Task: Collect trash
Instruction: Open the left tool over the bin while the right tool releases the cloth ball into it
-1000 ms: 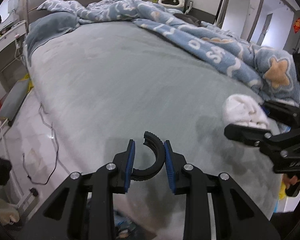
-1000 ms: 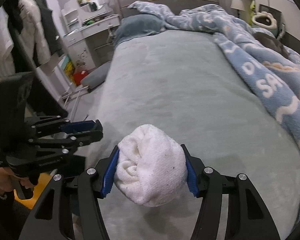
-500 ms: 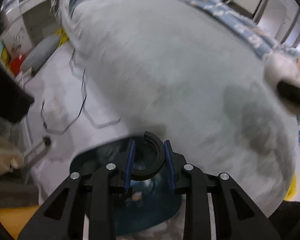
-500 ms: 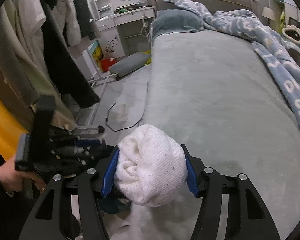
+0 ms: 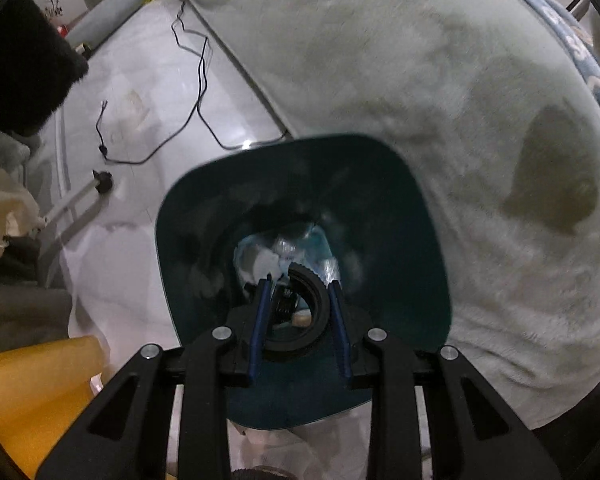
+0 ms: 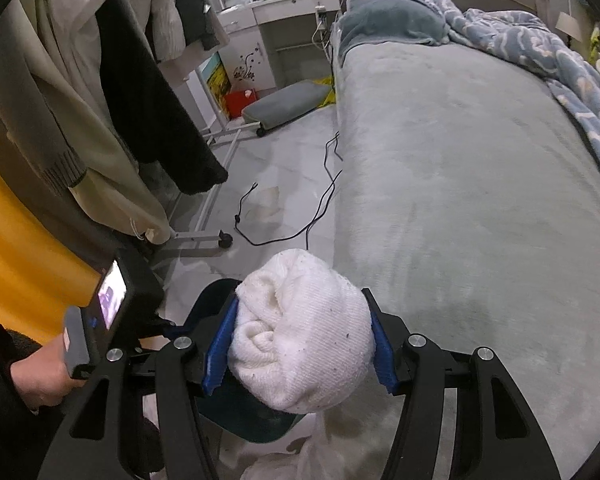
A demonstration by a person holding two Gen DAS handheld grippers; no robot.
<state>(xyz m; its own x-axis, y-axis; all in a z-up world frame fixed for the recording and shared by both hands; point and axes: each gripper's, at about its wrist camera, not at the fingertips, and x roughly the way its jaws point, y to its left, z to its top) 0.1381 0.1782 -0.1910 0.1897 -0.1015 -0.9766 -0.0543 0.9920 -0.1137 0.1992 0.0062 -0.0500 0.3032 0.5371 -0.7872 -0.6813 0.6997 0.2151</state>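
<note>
My left gripper [image 5: 298, 286] is shut on a black curved plastic clip [image 5: 312, 312], shaped like a broken ring. It points almost straight down over the mouth of a dark teal trash bin [image 5: 424, 240] on the floor beside the bed, with wrappers and scraps [image 5: 288, 254] at the bottom. My right gripper [image 6: 298, 316] is shut on a rolled white cloth [image 6: 304, 336] speckled with dirt, held above the bin's rim [image 6: 204, 300] near the bed's edge. A hand carries the left gripper's body [image 6: 112, 312] at the lower left of the right wrist view.
The grey-green bed [image 6: 460, 160] fills the right, with a blue patterned blanket [image 6: 540, 44] on its far side. A black cable [image 5: 198, 80] trails on the pale floor. Hanging coats [image 6: 140, 80] on a wheeled rack [image 6: 204, 236] and yellow fabric [image 6: 16, 248] stand left.
My left gripper swung off the bed and tipped down over the bin, still holding the clip. My right gripper carried the cloth left toward the bin.
</note>
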